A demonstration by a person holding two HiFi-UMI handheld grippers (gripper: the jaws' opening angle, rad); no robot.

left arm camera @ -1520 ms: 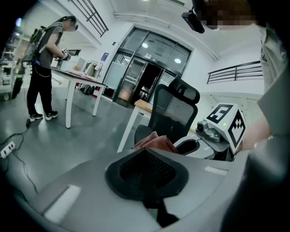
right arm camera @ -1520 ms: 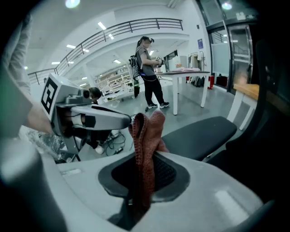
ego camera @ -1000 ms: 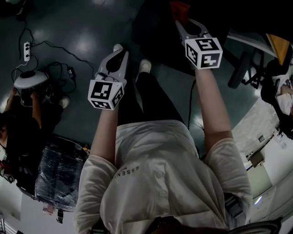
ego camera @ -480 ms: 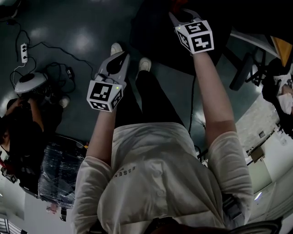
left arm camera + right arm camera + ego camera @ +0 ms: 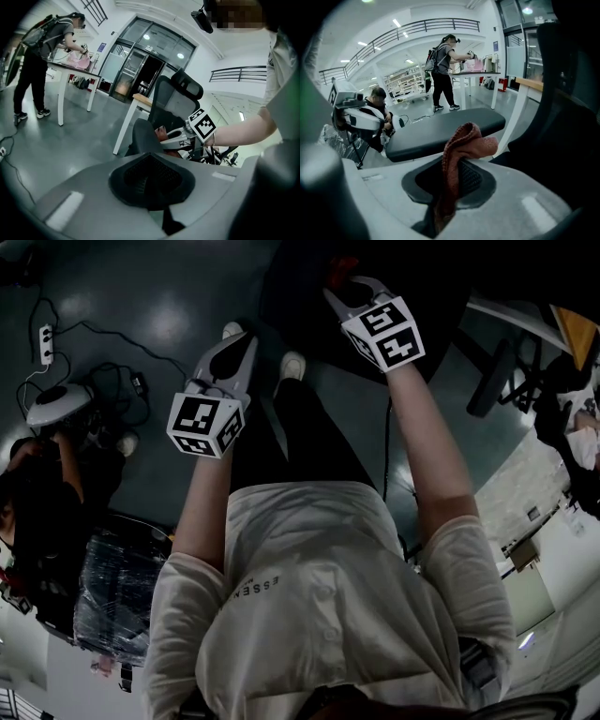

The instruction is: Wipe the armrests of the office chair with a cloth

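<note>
Two grippers: right gripper [image 5: 349,292] pinches the red cloth [image 5: 461,154] just before the chair armrest [image 5: 440,129], apparently poised to wipe; left gripper [image 5: 236,341], jaws together and empty, hangs clear beside that armrest

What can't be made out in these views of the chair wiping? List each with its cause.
Head view: office chair lost in darkness; armrests indistinguishable.
Right gripper view: whether the cloth touches the armrest; cloth's own fold hides the contact.
Left gripper view: other armrest, hidden behind the office chair.
</note>
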